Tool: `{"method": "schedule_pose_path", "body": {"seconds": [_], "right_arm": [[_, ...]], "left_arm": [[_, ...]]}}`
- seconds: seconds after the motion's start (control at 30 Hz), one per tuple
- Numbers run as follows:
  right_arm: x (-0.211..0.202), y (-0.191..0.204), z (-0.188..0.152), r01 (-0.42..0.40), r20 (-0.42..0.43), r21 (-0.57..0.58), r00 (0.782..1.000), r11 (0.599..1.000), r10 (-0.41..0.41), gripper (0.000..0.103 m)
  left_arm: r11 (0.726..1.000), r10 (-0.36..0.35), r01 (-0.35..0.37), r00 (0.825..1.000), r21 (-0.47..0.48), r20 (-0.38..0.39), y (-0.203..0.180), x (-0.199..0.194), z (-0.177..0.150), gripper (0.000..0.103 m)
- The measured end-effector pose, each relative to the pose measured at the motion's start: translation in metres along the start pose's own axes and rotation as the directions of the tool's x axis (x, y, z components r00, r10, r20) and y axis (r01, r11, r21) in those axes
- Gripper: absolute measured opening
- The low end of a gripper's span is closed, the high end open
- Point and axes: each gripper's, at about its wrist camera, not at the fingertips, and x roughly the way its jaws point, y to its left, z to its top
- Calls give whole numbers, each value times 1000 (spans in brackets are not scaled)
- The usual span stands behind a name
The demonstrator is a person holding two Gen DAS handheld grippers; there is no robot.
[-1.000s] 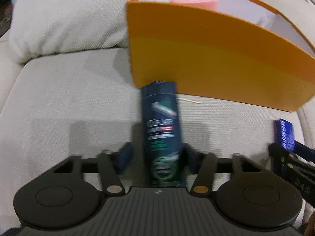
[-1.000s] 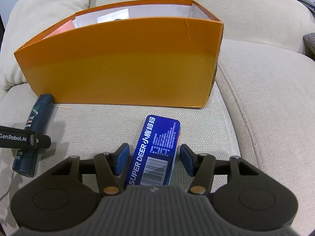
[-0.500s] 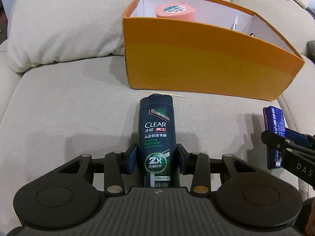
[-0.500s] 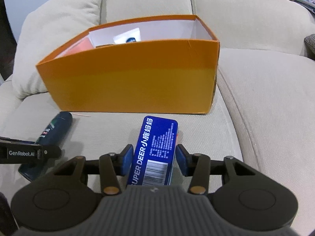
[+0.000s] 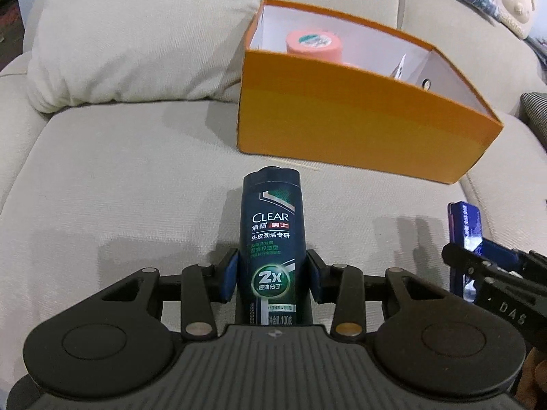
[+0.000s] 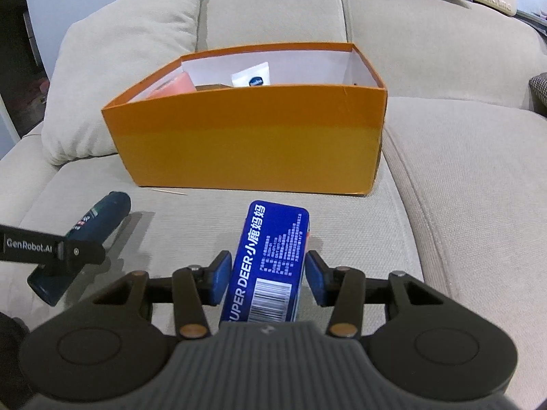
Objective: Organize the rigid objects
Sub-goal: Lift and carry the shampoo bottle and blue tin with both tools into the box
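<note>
Rigid objects up off the beige sofa (image 6: 461, 171) now; orange box (image 6: 249, 150) sits open on the seat cushion beside a pillow (image 6: 119, 78), a pink tub (image 5: 312, 46) and a white tube (image 6: 251, 75) inside; left gripper (image 5: 271, 271) pinches the dark shampoo bottle (image 5: 270, 225) by its lower half; right gripper (image 6: 266, 273) clamps the blue tin (image 6: 273, 249), both short of the box; a thin stick (image 6: 169, 191) lies at the box's foot.

A beige fabric sofa (image 6: 461, 188) fills the scene; a matching cushion (image 6: 119, 68) leans against its far left corner.
</note>
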Motion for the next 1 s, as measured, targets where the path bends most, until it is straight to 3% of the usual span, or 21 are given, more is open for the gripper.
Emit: {"method": "schedule_pose_path", "body": {"seconds": [0.43, 0.73, 1.0], "right_arm": [[-41, -7, 24, -27, 49, -11, 998, 1000, 27, 49], [-63, -12, 88, -32, 120, -59, 992, 998, 39, 49], [-35, -23, 154, -14, 129, -76, 991, 997, 24, 49]], "left_arm": [[996, -54, 47, 995, 78, 87, -29, -44, 13, 46], [990, -87, 68, 983, 120, 162, -45, -66, 54, 46], [989, -98, 73, 976, 132, 195, -61, -63, 110, 46]]}}
